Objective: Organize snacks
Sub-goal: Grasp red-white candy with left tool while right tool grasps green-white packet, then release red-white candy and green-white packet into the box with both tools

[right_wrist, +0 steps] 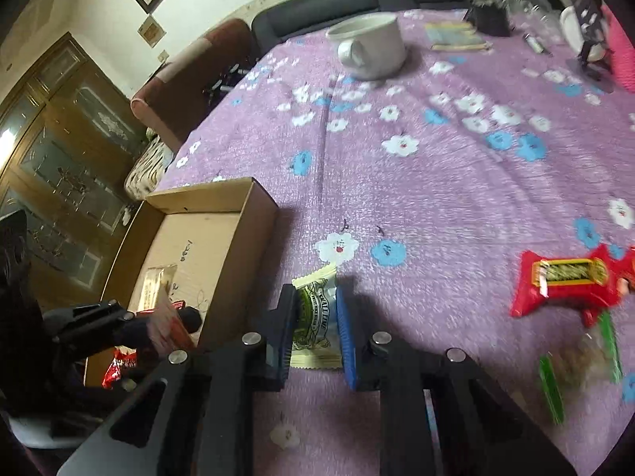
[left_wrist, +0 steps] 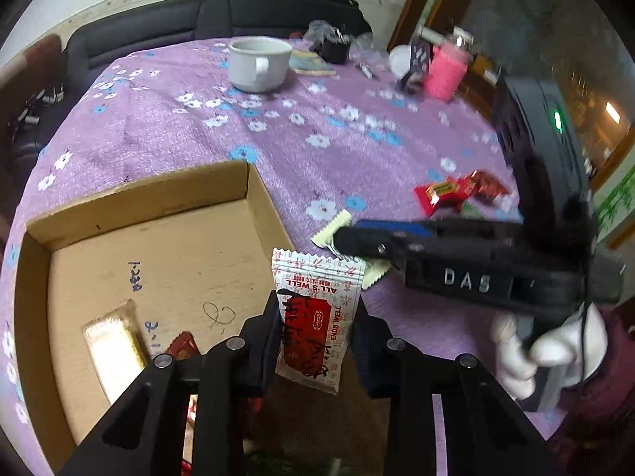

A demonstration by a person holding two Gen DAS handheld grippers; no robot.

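Observation:
My left gripper is shut on a white and red snack packet, held over the right edge of an open cardboard box. The box holds a pale wrapped bar and a red packet. My right gripper is shut on a cream and green snack packet, low over the purple flowered tablecloth just right of the box. The right gripper also shows in the left wrist view, with the cream packet in it.
Red snack packets and green-edged packets lie on the cloth to the right. A white mug, a book, a pink object and small clutter stand at the far side. A sofa lies beyond.

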